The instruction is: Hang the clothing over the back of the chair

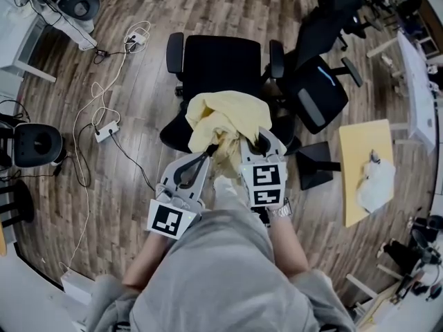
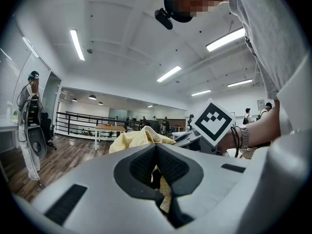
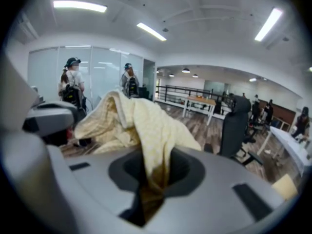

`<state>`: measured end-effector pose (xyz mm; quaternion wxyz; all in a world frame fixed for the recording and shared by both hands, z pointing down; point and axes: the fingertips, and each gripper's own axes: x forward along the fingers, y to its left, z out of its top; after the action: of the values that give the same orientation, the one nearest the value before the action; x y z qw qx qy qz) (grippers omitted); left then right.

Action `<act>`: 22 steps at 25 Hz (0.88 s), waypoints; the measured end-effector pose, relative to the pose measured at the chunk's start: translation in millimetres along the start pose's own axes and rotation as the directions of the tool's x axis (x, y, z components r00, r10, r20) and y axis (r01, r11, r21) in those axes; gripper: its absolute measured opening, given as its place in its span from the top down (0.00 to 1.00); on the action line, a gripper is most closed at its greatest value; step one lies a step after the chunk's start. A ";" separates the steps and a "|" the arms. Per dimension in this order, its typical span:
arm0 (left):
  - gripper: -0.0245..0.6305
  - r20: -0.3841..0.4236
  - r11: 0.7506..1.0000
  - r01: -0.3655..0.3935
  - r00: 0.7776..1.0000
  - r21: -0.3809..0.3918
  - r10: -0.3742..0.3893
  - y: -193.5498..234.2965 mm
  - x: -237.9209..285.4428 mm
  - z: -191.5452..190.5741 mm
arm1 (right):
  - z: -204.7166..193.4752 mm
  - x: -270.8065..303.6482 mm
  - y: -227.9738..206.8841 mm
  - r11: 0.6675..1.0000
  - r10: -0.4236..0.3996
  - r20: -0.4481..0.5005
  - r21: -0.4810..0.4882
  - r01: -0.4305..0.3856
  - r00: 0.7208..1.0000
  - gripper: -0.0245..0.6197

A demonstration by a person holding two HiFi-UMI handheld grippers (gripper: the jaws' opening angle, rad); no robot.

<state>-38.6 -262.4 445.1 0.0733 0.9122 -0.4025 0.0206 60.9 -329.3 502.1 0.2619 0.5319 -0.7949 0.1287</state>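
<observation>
Head view: both forearms stretched forward and down from the torso, left gripper (image 1: 209, 149) and right gripper (image 1: 261, 144) side by side, tips sunk in the yellow clothing (image 1: 223, 120) bunched over the near edge of the black chair (image 1: 221, 64). Second chair (image 1: 320, 95) just to the right, cable (image 1: 97, 109) on the floor, yellow table (image 1: 365, 161) well apart. Left gripper view: jaws clenched on a pinch of the yellow fabric, right gripper close ahead. Right gripper view: jaws clamped on a hanging fold, the rest heaped beyond; two people (image 3: 73, 84) standing at left.
</observation>
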 end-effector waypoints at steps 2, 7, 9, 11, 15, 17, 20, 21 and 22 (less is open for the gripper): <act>0.92 0.006 1.000 0.000 1.000 0.005 -0.001 -1.7 -3.0 2.0 | 0.1 -1.3 -0.2 1.000 0.003 0.002 0.006 -0.003 1.000 0.84; 0.92 0.003 1.000 -0.015 1.000 -0.001 0.015 -1.6 -13.1 2.4 | 1.8 -7.9 -8.2 0.996 0.027 0.007 0.090 -0.027 1.000 0.75; 0.92 0.005 1.000 -0.022 1.000 0.004 0.021 -0.3 -18.8 2.1 | 2.5 -12.4 -11.3 0.996 0.011 0.008 0.094 -0.011 1.000 0.67; 0.92 0.007 1.000 -0.027 1.000 0.003 0.027 -0.2 -23.0 2.0 | 2.6 -16.3 -13.6 0.994 0.002 0.015 0.105 -0.004 1.000 0.63; 0.92 0.005 1.000 -0.023 1.000 0.004 0.023 -3.1 -28.1 1.7 | 0.2 -23.2 -12.9 0.984 0.010 0.034 0.177 -0.016 0.999 0.59; 0.92 0.011 1.000 -0.013 1.000 0.013 0.013 -6.6 -31.6 2.0 | -2.6 -28.8 -9.5 0.980 0.005 0.043 0.197 -0.013 0.999 0.58; 0.92 0.021 1.000 0.000 1.000 0.025 -0.001 -11.7 -35.6 4.6 | -5.9 -37.3 -2.7 0.980 0.002 0.050 0.197 -0.012 0.999 0.58; 0.92 0.024 1.000 0.004 1.000 0.029 -0.005 -13.5 -36.7 5.7 | -5.9 -41.1 -1.1 0.981 -0.002 0.059 0.196 -0.010 0.998 0.58; 0.92 0.026 0.999 0.007 1.000 0.031 -0.008 -15.3 -38.0 6.5 | -5.1 -45.5 0.4 0.981 -0.006 0.072 0.196 -0.008 0.997 0.58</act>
<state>-53.1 -225.4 433.3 0.0538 0.9150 -0.3997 0.0145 75.4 -291.2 481.1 0.1791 0.5591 -0.7876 0.1871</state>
